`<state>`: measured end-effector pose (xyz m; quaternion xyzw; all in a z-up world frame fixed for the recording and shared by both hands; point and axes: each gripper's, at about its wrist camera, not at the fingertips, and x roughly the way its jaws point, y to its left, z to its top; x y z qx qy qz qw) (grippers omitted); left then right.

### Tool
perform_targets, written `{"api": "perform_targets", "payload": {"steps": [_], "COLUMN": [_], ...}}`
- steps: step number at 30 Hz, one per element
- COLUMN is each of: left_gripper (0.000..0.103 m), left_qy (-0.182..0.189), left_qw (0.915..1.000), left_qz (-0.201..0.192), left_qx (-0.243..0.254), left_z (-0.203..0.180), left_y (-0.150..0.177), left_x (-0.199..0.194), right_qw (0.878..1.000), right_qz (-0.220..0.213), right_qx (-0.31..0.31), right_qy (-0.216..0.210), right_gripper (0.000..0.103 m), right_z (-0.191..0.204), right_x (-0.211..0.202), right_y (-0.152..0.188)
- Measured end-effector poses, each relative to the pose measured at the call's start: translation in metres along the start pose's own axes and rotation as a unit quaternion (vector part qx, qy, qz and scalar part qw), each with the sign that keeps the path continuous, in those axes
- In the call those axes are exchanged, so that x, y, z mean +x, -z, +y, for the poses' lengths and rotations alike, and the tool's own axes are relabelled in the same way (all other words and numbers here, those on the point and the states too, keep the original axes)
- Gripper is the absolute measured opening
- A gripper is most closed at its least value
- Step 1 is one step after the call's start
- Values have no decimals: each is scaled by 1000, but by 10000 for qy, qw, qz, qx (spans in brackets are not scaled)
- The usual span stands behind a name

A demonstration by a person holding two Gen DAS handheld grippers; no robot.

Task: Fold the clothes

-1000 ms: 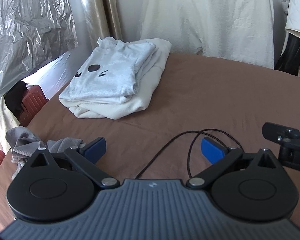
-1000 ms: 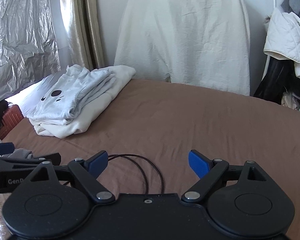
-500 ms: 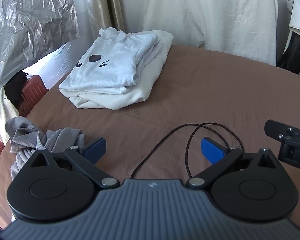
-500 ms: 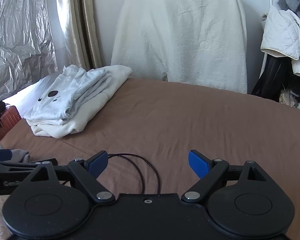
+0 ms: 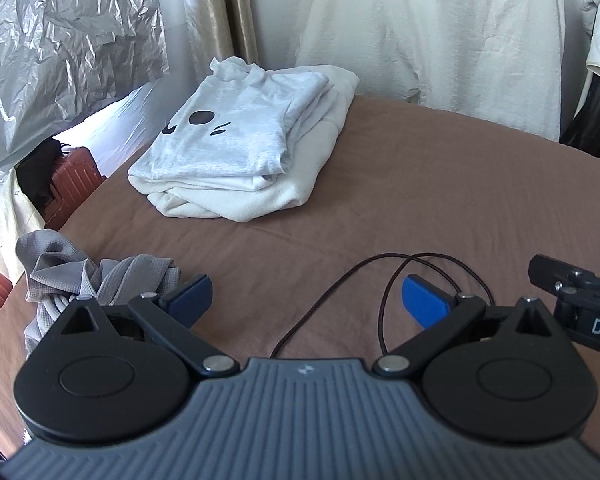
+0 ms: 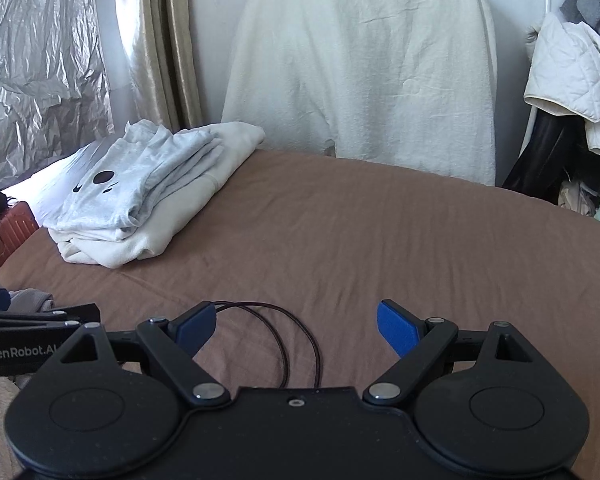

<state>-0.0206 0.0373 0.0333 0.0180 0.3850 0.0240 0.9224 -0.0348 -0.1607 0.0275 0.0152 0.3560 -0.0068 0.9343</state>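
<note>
Fingers wide on both our grippers, holding nothing; crumpled grey garment lies just left of our left gripper, probably nearer than our right gripper.

More of the crumpled grey garment has come into view

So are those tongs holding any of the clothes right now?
No. Both the left tongs and right tongs are open and empty; the crumpled grey garment lies untouched beside the left one.
</note>
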Motion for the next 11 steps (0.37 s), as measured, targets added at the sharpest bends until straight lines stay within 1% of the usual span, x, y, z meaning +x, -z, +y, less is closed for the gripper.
{"api": "perform_targets", "payload": {"steps": [4,7,11], "left_gripper": [103,103,103], "left_qy": [-59,-109,-96], "left_qw": [9999,9998,9999], "left_qz": [-30,-153,-28], "left_qx": [-86,-88,-69], "left_z": [2,4,3], "left_y": [-1,0,-1], "left_x": [2,2,5], "right_qw": [10000,10000,10000], "right_qz": [40,42,67], "right_qx": [-4,14,33], "right_qy": [5,2,-3], "right_gripper": [91,91,91], "right_z": [1,0,-2], "right_x": [2,3,5], "right_y": [1,2,2]}}
